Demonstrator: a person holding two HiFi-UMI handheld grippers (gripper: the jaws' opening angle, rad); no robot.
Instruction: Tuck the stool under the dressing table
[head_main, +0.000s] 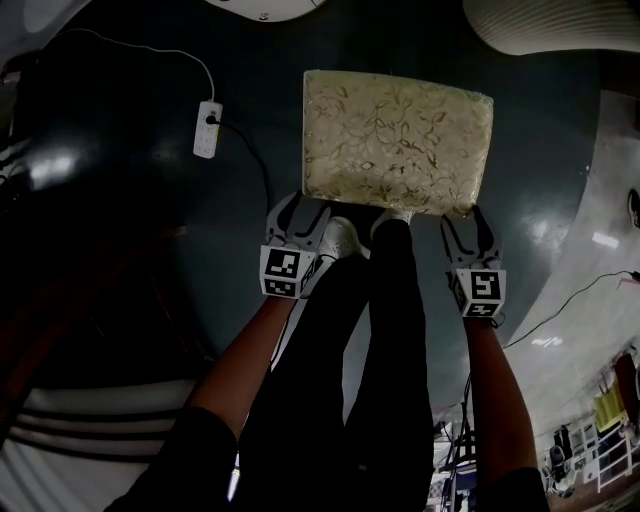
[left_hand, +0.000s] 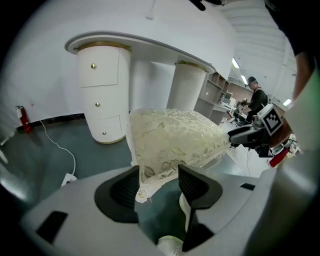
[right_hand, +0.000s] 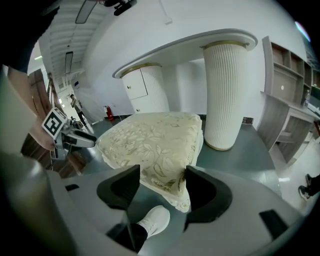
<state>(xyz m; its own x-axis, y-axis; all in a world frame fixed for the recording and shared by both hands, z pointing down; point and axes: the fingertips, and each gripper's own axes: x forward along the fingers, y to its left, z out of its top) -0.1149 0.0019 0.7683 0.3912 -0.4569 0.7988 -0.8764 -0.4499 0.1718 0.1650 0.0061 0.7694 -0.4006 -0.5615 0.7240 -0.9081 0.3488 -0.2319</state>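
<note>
The stool (head_main: 395, 140), a cream cushion with a leaf pattern, stands on the dark floor just ahead of my feet. My left gripper (head_main: 303, 212) is at its near left corner, my right gripper (head_main: 466, 222) at its near right corner. In the left gripper view the left gripper (left_hand: 159, 187) is open, with the stool's (left_hand: 175, 140) corner between its jaws. In the right gripper view the right gripper (right_hand: 162, 187) is also open, astride the stool's (right_hand: 150, 137) other corner. The white dressing table (left_hand: 140, 45) stands beyond the stool, and its top (right_hand: 200, 42) arches over a gap.
A drawer pedestal (left_hand: 102, 95) and a fluted column (right_hand: 227, 95) flank the gap under the table. A power strip (head_main: 207, 128) with its cable lies on the floor to the left. My white shoes (head_main: 340, 240) stand by the stool's near edge. Shelves (right_hand: 285, 100) stand at the right.
</note>
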